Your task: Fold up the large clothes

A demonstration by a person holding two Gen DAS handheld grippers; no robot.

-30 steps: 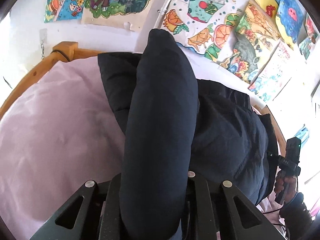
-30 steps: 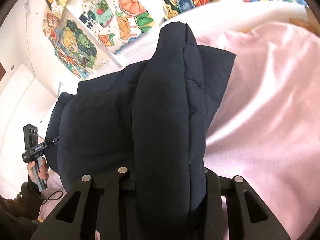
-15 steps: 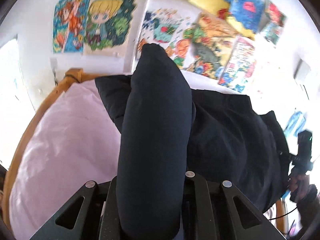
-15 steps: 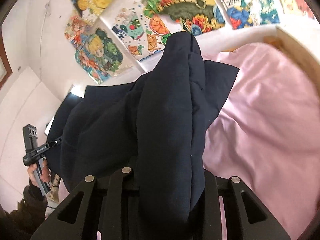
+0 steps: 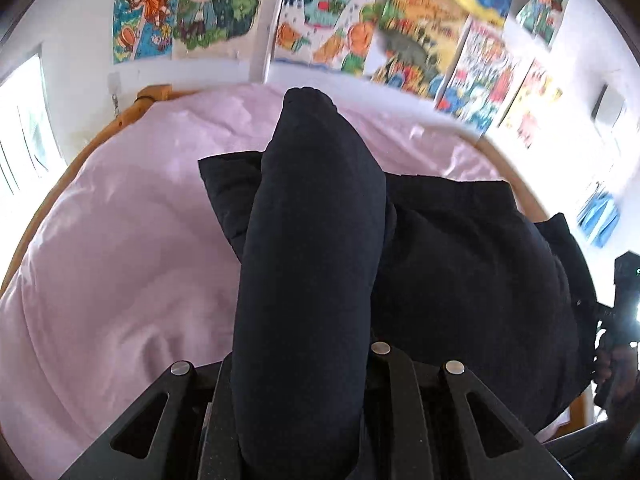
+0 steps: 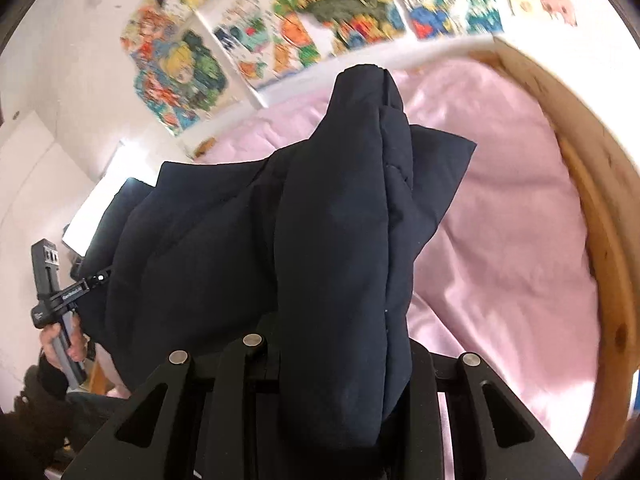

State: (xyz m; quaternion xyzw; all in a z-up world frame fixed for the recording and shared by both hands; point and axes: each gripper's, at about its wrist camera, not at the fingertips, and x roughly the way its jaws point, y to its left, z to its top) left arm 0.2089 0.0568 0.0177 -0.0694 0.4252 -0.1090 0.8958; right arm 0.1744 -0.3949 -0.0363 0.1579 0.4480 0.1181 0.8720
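A dark navy padded jacket (image 5: 460,264) hangs over the pink bed sheet (image 5: 120,264), stretched between both grippers. My left gripper (image 5: 298,364) is shut on a thick fold of the jacket, which bulges up between the jaws and hides the fingertips. In the right wrist view my right gripper (image 6: 340,360) is likewise shut on a bunched fold of the jacket (image 6: 208,248). Each gripper shows in the other's view: the right one (image 5: 624,292) at the far right edge, the left one (image 6: 50,280) at the left, held by a hand.
A curved wooden bed frame (image 6: 600,208) rims the pink sheet (image 6: 520,248), with a corner post (image 5: 154,94) at the far left. Colourful drawings (image 5: 360,36) cover the white wall behind the bed. A bright window (image 5: 24,128) is on the left.
Both grippers have drawn back from the wall with the jacket in them. A broad strip of pink sheet now shows between the jacket's far edge and the wall.
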